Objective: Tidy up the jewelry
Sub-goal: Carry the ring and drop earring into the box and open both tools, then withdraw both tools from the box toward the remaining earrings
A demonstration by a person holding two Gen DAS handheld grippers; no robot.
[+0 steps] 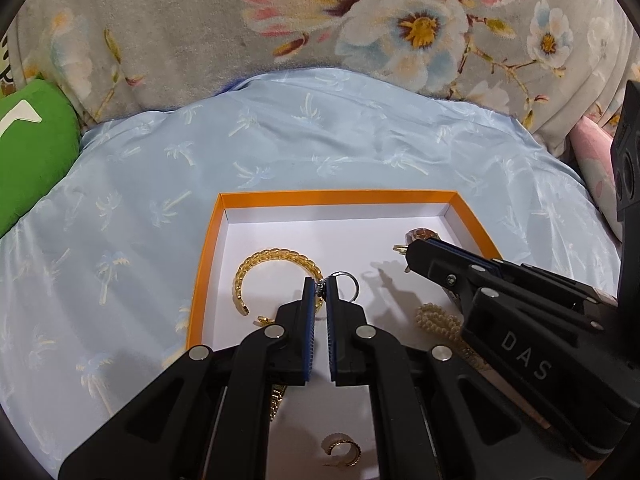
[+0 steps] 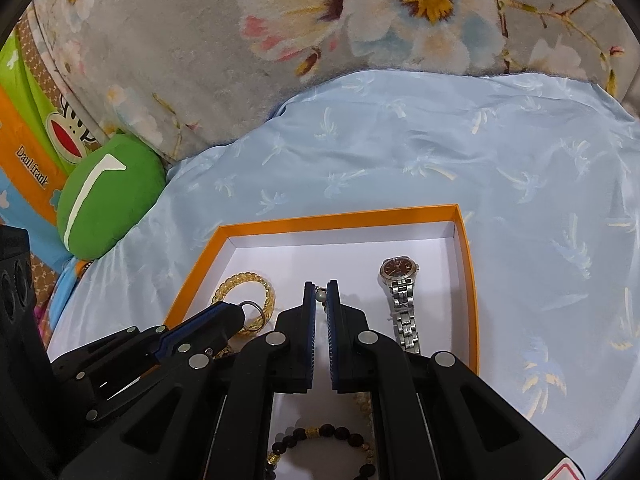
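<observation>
Both grippers hang over an orange-rimmed box (image 1: 208,248) with a white floor, set on pale blue palm-print cloth (image 1: 320,140). The left gripper (image 1: 324,280) is clenched on a silver ring (image 1: 347,282), pinching it at the very tips so the hoop juts out toward 1 o'clock; a tip pinch suits so thin a band. From the right wrist view the same ring (image 2: 253,309) shows at 9 o'clock, over the gold chain-link bangle (image 2: 250,300) lying on the box floor. The right gripper (image 2: 321,292) is clamped on a small pearl-like piece (image 2: 321,295), probably an earring or pendant, though it is too small to name. A steel watch (image 2: 400,304) lies flat at 2 o'clock of that gripper, strap stretched straight. A dark beaded bracelet (image 2: 320,440) sits at 6 o'clock, a pearl strand (image 1: 436,320) at 4 o'clock in the left view, and a small gold hoop (image 1: 342,450) near the bottom edge. Pieces appear spaced apart across the box, likely so nothing tangles. Judgement: both held items are over the box and not yet set down.
</observation>
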